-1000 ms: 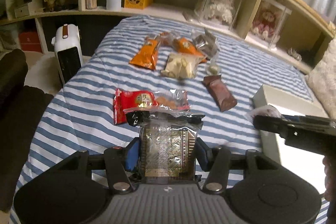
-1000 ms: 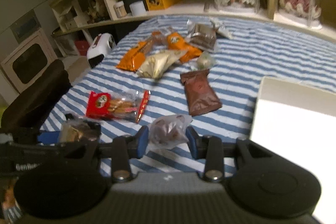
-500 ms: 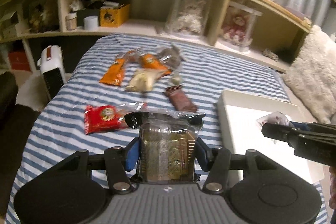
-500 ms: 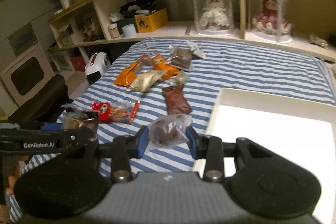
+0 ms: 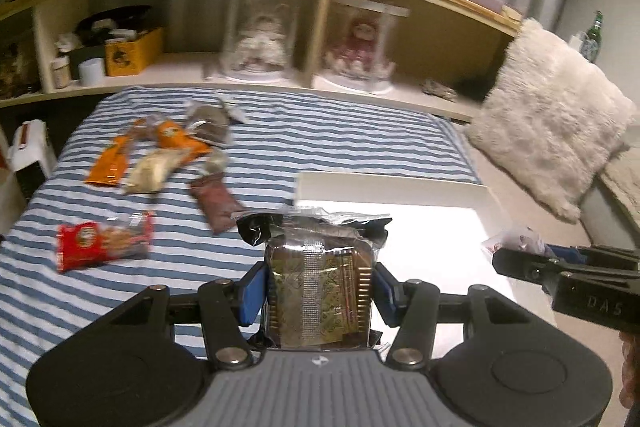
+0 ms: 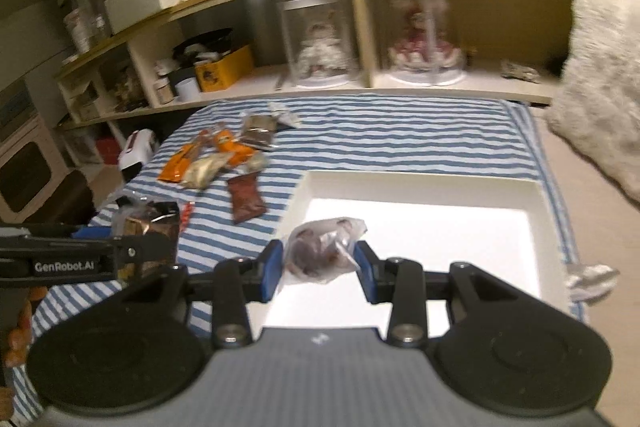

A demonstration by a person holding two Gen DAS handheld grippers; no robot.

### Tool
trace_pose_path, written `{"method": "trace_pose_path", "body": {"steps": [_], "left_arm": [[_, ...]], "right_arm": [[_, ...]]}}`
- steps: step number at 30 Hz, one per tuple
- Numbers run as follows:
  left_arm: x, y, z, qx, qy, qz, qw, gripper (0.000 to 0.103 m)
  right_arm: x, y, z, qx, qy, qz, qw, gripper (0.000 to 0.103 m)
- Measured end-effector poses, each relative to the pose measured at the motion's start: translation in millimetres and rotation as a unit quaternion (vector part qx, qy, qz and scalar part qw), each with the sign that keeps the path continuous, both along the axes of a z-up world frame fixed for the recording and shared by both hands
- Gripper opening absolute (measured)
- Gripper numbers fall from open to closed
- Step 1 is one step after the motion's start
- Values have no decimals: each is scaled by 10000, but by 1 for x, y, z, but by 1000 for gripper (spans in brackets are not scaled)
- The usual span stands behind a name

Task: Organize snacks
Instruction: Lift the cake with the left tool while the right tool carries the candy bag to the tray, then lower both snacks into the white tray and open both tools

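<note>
both hands are loaded; the left gripper [image 5: 320,291] has its blue pads squeezed onto a clear-wrapped pack of brown biscuits [image 5: 320,287], jaws narrowed to the width of the pack and gripping it low down, so the crinkled black top edge stands free above them; the right gripper [image 6: 318,267] is pinched on a small clear bag of dark round sweets [image 6: 324,251], jaws fairly close together, the plastic bulging out between them; both hang above the near side of the white tray [image 6: 420,183], which sits on the striped bedcover [image 5: 340,131] and looks empty; the rest of the snacks lie well apart from it on the left: a red packet [image 5: 100,243], a brown pouch [image 5: 216,203], two orange packs [image 5: 120,155] and a pale bag [image 5: 154,171] in a loose heap;

my worry is the little bag; it is soft and held only by its slack film, so i'd guess it could slide out before it is over the tray, or cling to a pad on release; the biscuit pack looks stiff, but too hard a squeeze might crack what is inside; the two grippers are near each other, and lowering together could knock them; the tray rests on soft bedding, so a heavy drop at its edge may tip or shift it; a crumpled silver wrapper [image 6: 592,275] lies just outside its right rim
</note>
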State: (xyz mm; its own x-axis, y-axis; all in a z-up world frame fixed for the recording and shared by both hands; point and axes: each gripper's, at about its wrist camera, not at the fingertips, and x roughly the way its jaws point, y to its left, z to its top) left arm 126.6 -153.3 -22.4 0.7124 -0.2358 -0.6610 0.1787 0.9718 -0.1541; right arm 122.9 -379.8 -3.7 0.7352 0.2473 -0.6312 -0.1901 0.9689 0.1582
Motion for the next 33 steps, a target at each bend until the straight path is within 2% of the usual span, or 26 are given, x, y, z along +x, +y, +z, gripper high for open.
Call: {"method": "trace_pose_path", "body": {"steps": [10,17,23,33], "left_arm": [[8,-79,-23,-209,292,-401,9986,56],[18,-128,-42,-409,801,-607,9941,56],[31,-153,-62,-621,1161,-590,9895,56],[46,-172,-77,-696,1449,-608,9851,56]], "right_arm": [[-18,-74,-20,-14,199,-430,9989,45],[-19,-106,-41,-84,397,-626,9972,45],[-18,-134,-58,-40,583,-771,9953,45],[-6,-151,-87,57,874,-717,9936,45]]}}
